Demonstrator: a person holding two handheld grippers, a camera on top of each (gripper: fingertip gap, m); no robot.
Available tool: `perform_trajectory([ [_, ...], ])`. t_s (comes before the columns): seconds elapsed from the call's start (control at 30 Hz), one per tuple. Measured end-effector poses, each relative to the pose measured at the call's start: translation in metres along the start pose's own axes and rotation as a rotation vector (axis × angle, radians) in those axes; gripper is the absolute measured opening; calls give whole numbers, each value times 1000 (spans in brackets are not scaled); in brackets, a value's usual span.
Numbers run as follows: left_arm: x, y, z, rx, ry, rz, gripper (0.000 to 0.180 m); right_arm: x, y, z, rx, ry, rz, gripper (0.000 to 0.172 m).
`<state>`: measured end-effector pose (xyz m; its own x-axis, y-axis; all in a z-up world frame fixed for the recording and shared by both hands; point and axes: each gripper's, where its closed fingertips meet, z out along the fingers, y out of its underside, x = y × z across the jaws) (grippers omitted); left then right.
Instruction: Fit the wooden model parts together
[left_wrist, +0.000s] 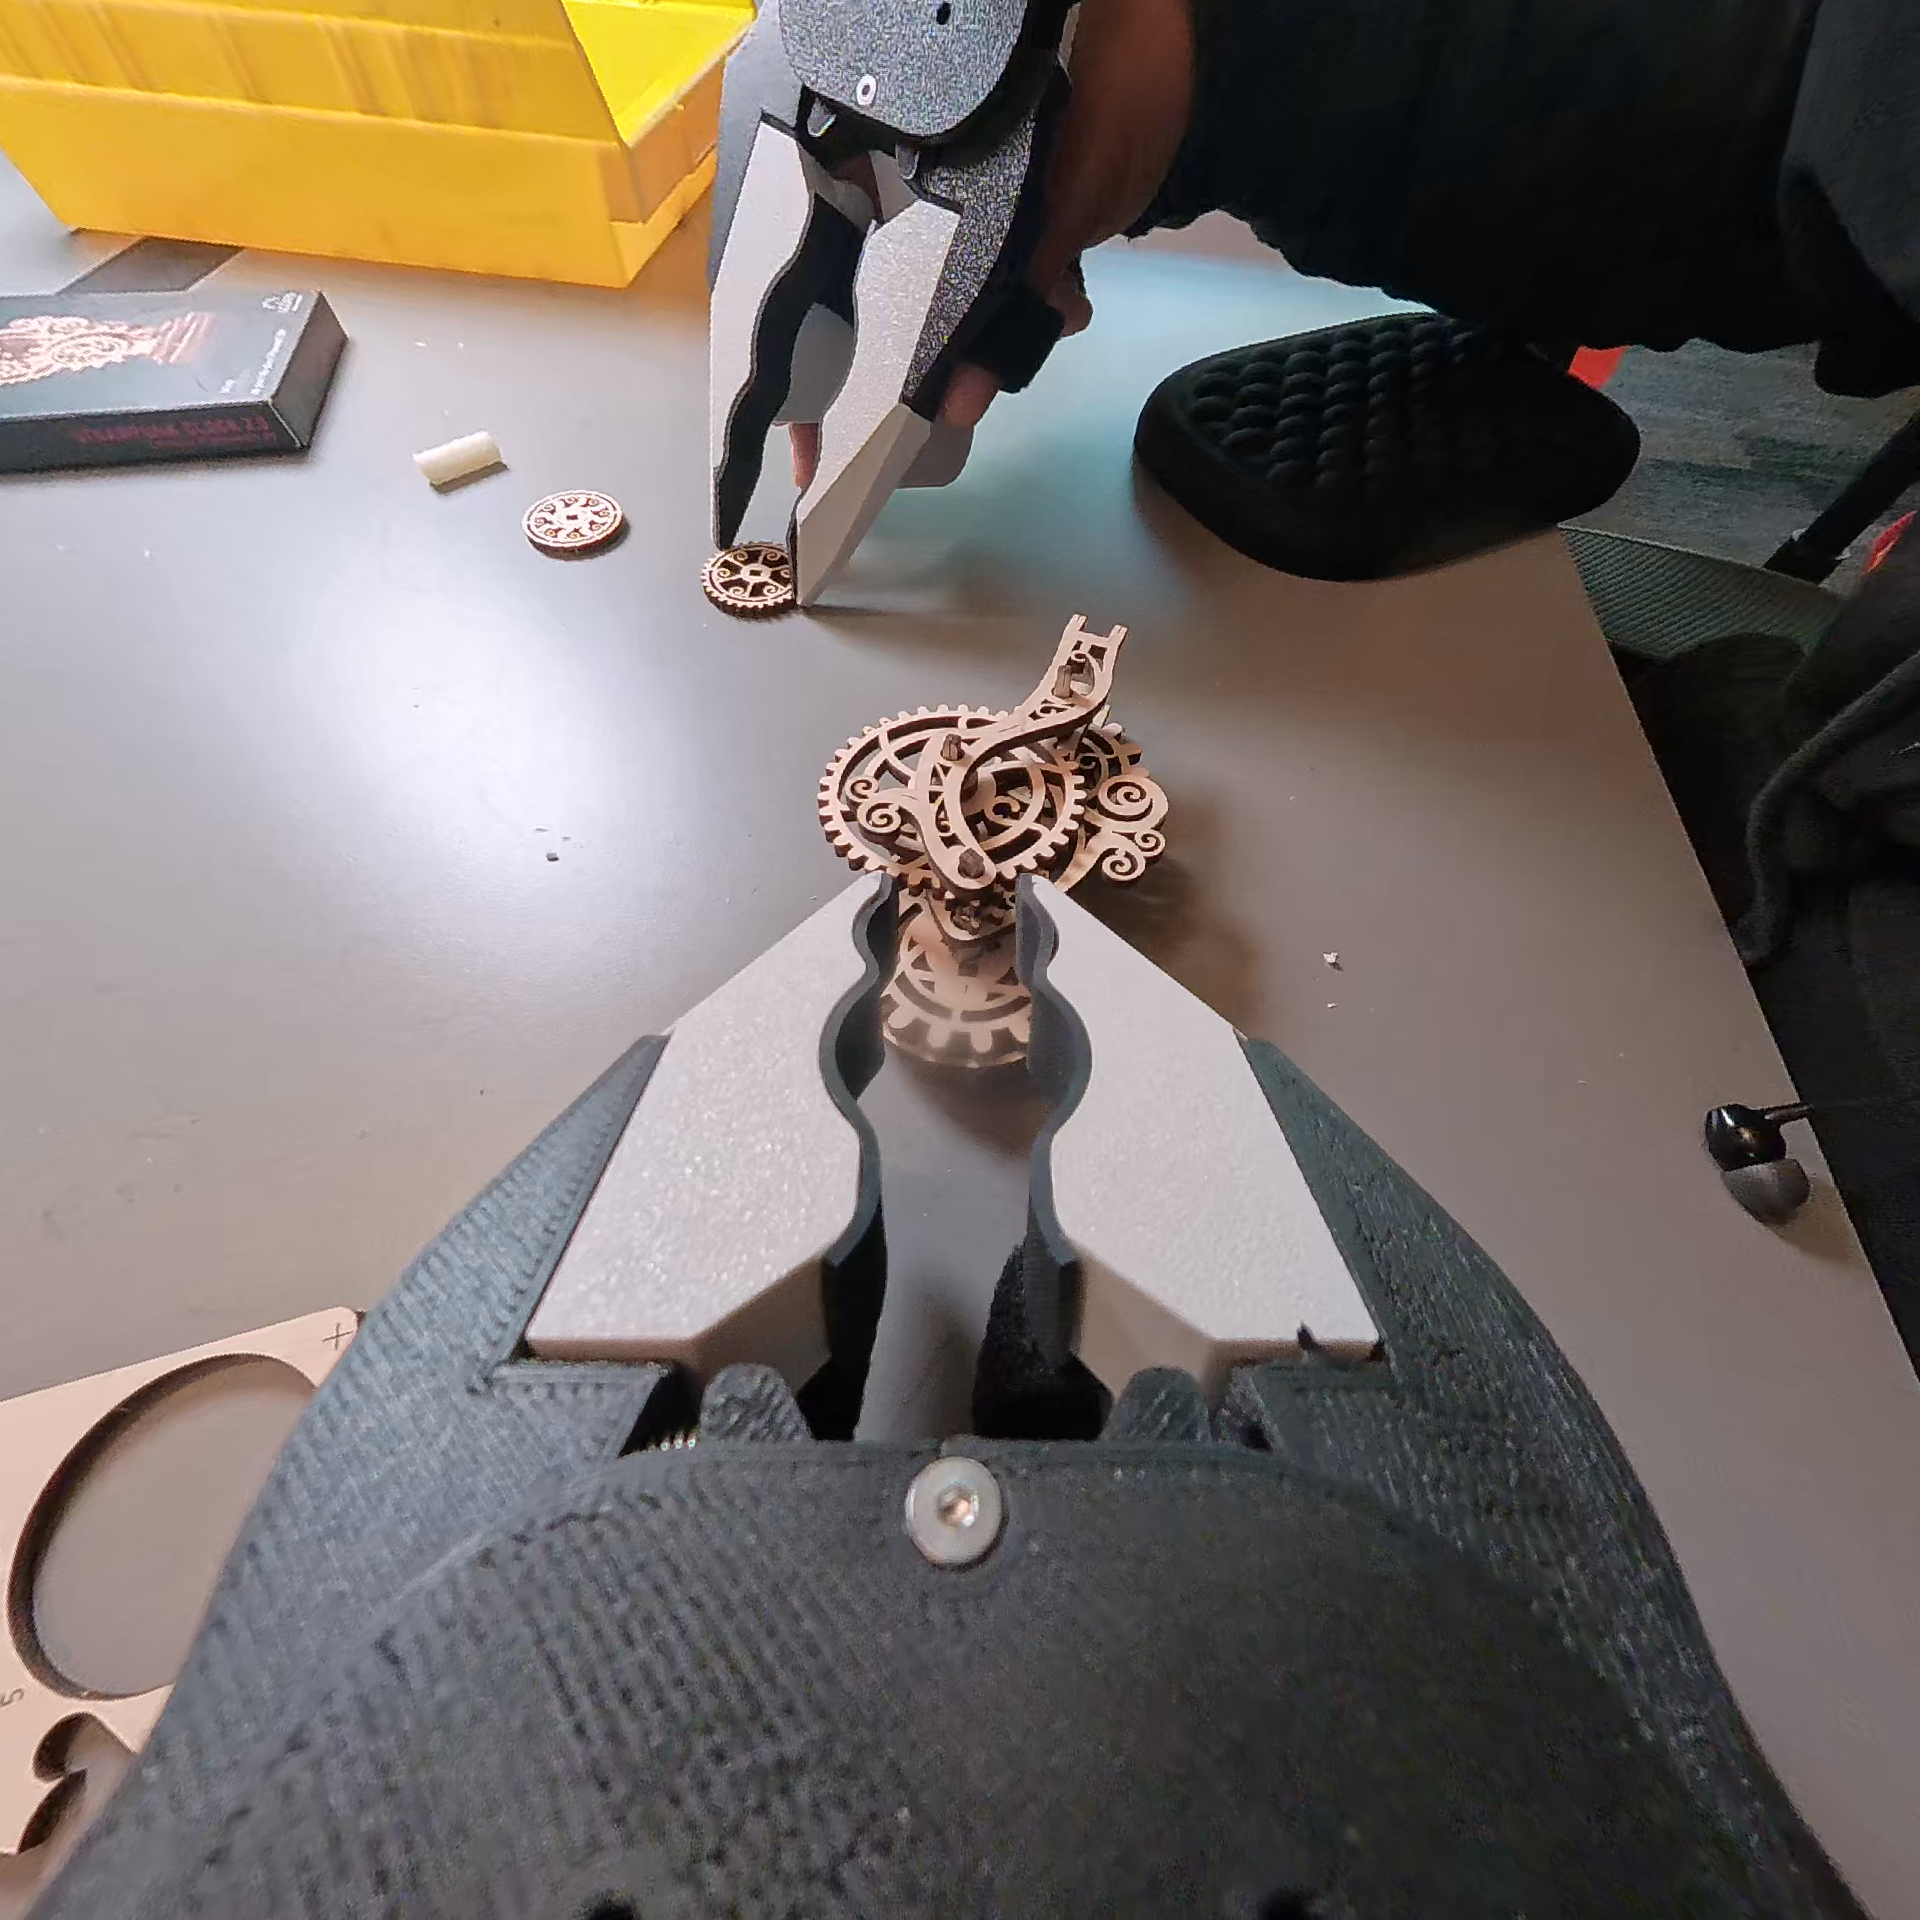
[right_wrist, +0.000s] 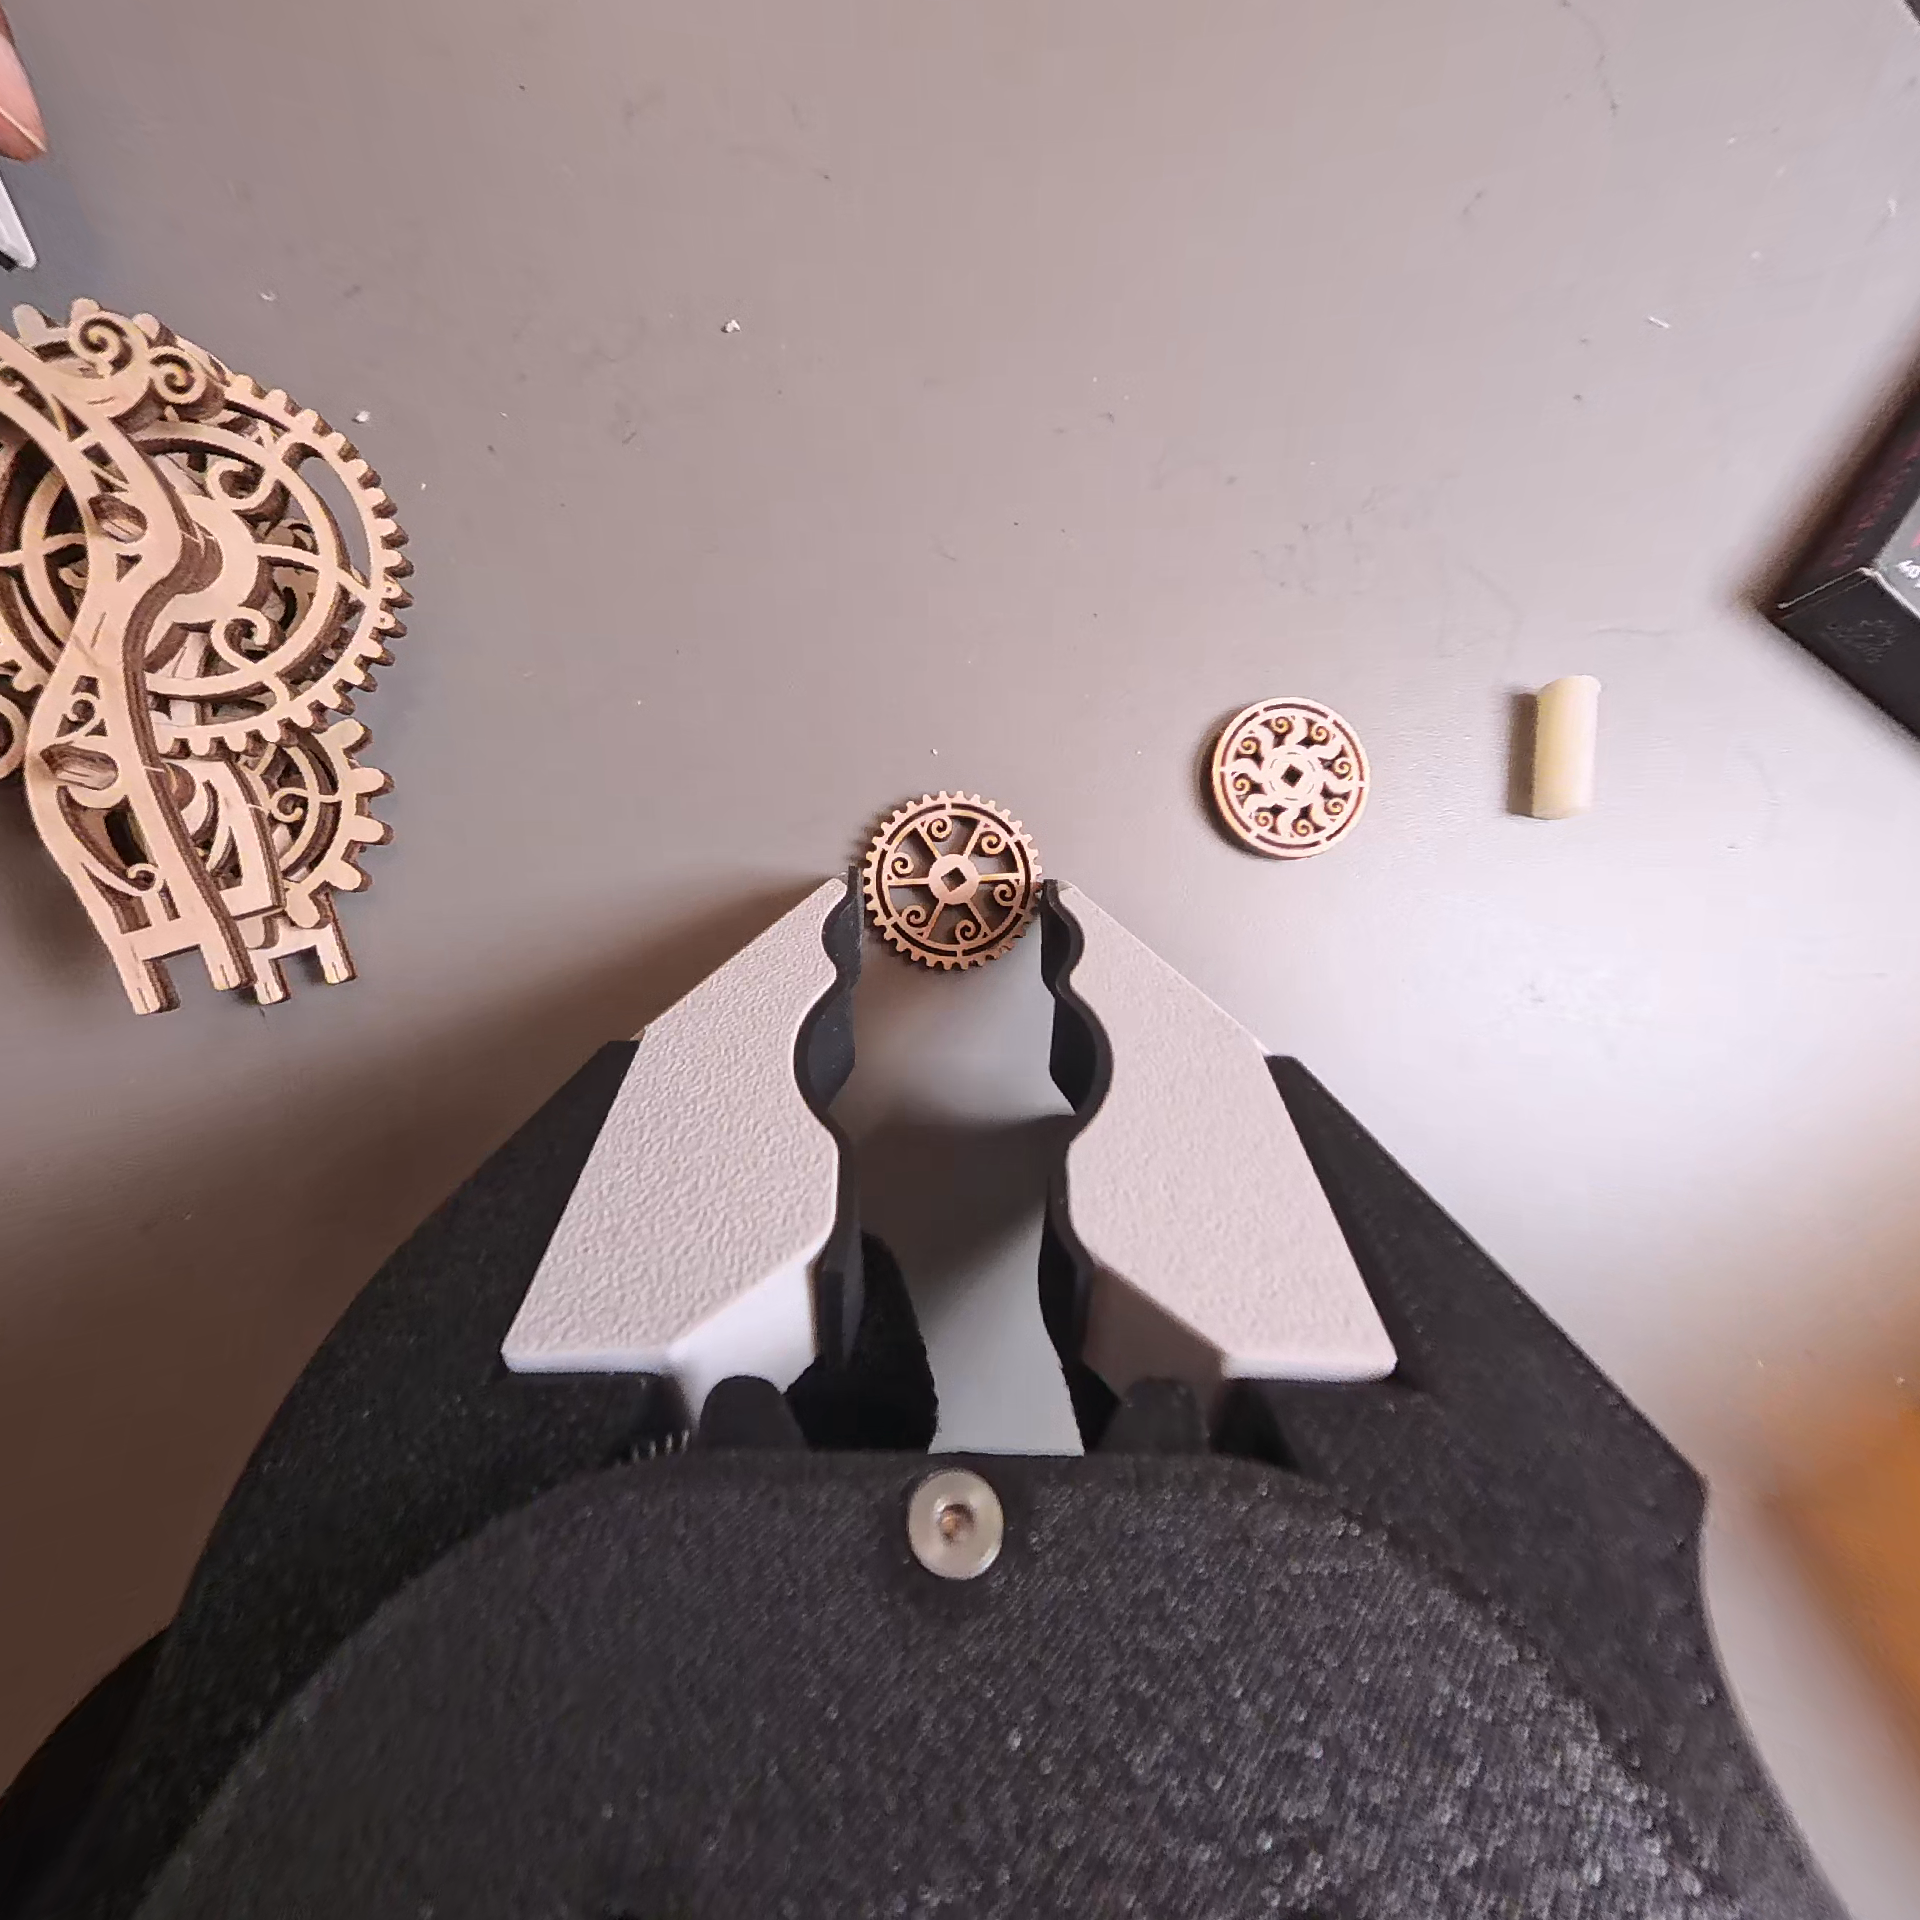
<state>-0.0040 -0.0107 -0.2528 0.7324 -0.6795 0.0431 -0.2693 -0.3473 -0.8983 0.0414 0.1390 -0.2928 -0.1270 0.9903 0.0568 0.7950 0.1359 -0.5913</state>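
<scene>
On your far left in the left wrist view, a cut-out plywood sheet (left_wrist: 156, 1496) lies at the near edge of the grey worktop (left_wrist: 364, 935), with a dark box (left_wrist: 156, 374) and a yellow bin (left_wrist: 343, 135) farther back. Moving right, a pale cylinder (left_wrist: 459, 459) and a round patterned wooden disc (left_wrist: 574, 522) lie flat and apart from each other. Next comes the small wooden gear (left_wrist: 750, 582), flat on the worktop, with your right gripper (left_wrist: 764, 566) pointing down at it. In the right wrist view that gripper's fingers straddle the gear: the right pad looks to touch its teeth, while a thin gap shows at the left pad, so it is not clamped and the gripper counts as released. At centre, the wooden model (left_wrist: 987, 810), a layered stack of gears and scrollwork, sits on the worktop just in front of your left gripper (left_wrist: 951, 904). Its lower wheel lies between the two fingers, which stand parted around it without visibly pressing, so that gripper is released too. To the right, a black mesh chair seat (left_wrist: 1382, 436) sits beyond the worktop edge
</scene>
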Motion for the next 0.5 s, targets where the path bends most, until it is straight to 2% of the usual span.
perform_trajectory([
  [0.33,5,1,2,-12,15,20,23,-3,4,-4,-1,25,3,33],
  [0.5,11,1,4,-14,44,20,47,-7,2,-4,20,22,1,32],
])
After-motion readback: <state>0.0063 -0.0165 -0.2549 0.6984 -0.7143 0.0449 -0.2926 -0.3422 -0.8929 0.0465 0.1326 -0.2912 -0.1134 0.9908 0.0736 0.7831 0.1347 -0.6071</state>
